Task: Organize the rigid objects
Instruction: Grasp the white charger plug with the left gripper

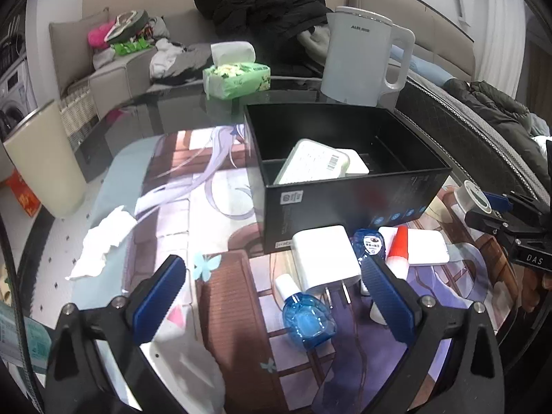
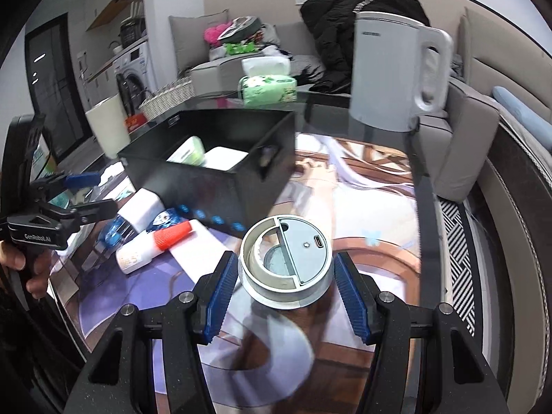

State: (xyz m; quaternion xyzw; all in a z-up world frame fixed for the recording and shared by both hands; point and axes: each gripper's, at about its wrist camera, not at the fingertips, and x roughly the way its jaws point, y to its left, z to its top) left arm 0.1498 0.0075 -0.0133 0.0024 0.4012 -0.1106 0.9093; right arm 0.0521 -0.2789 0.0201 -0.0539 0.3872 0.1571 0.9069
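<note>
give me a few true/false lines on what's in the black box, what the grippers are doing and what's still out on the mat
1. The right gripper holds a round grey device. True.
2. The black box is empty. False: a pale green case and a flat white item lie inside.
3. The left gripper is clamped on the white charger. False: its jaws stand open, gripping nothing, with the charger lying on the mat between the fingers.
4. A blue bottle with a white cap lies on the mat outside the box. True.
5. The white kettle lies on its side. False: it stands upright behind the box.
</note>
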